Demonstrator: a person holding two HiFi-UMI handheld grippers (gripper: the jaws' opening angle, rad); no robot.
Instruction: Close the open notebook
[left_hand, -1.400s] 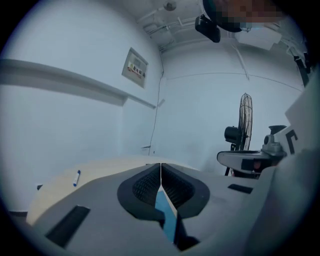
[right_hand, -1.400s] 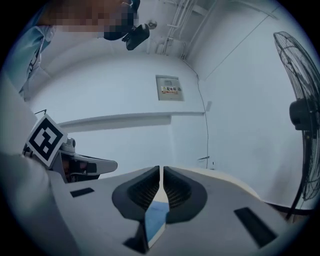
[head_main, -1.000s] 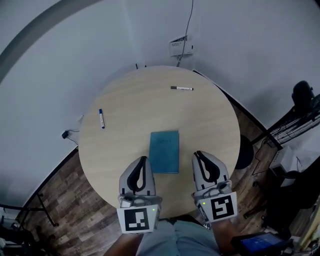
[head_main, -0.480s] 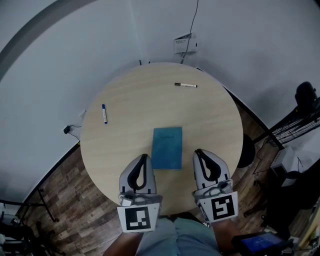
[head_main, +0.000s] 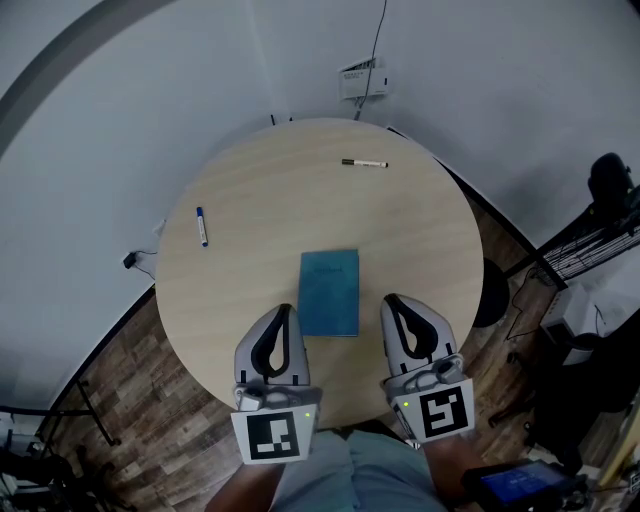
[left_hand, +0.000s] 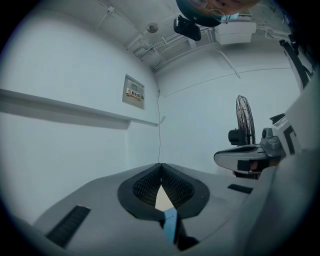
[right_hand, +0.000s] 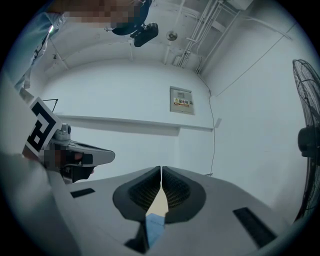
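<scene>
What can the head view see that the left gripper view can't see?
Only the head view shows the whole round table, the blue pen, the black pen and all of the blue notebook, which looks closed. Only the left gripper view shows the ceiling pipes high overhead. Both show the left gripper, shut and empty, the right gripper beside it, and at least a bit of the notebook on the table.

I'm in a bare office or lab room: white walls (head_main: 150, 90), plank floor (head_main: 150, 400), round table (head_main: 280, 190) bearing a black marker (head_main: 364, 163) and blue marker (head_main: 201, 227), standing fan (left_hand: 243, 117), exposed ceiling pipes (right_hand: 200, 30).
</scene>
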